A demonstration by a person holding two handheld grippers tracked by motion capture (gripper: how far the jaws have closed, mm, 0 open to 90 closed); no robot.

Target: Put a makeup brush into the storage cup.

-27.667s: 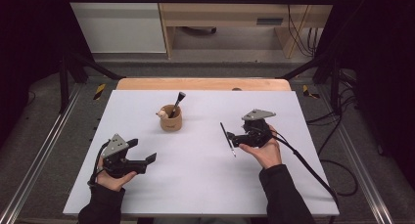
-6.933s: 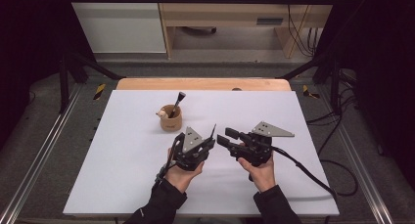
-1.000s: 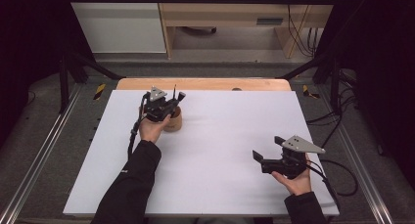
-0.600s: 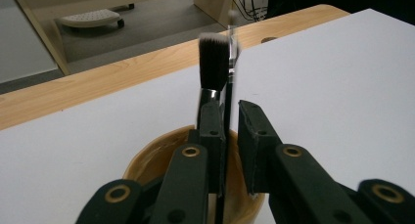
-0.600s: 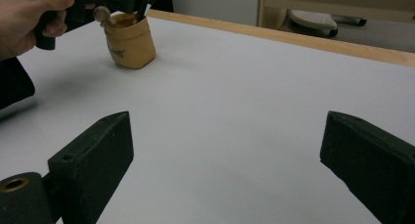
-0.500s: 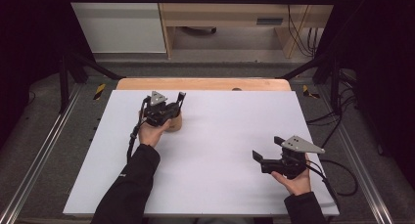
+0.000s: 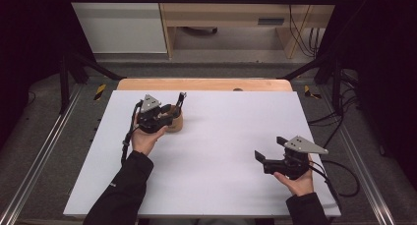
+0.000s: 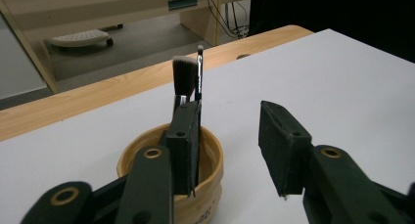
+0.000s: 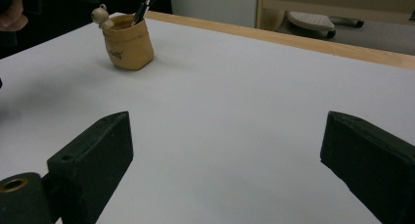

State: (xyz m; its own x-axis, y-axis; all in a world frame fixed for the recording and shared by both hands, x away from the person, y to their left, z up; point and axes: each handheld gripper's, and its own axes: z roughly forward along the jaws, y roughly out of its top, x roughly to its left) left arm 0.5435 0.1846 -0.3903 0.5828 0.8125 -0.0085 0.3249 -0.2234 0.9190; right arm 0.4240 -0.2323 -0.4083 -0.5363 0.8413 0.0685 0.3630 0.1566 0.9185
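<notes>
Standing at the far left of the white table (image 7: 216,151): one tan cup (image 8: 169,185) holding two brushes, a broad-bristled brush (image 8: 183,77) and a thin brush (image 8: 199,72) beside it. Hovering at the cup, left gripper (image 8: 230,145), jaws just opening, spreading with nothing between; one jaw partly blocking the handles. Resting near right, right gripper (image 9: 225,160), jaws gaping wide over bare tabletop, showing a small figure (image 9: 101,14) on the cup's rim.

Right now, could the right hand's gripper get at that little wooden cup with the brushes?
Probably yes: the right gripper sits well apart from the cup, but bare white table lies between them and its fingers stand open.
</notes>
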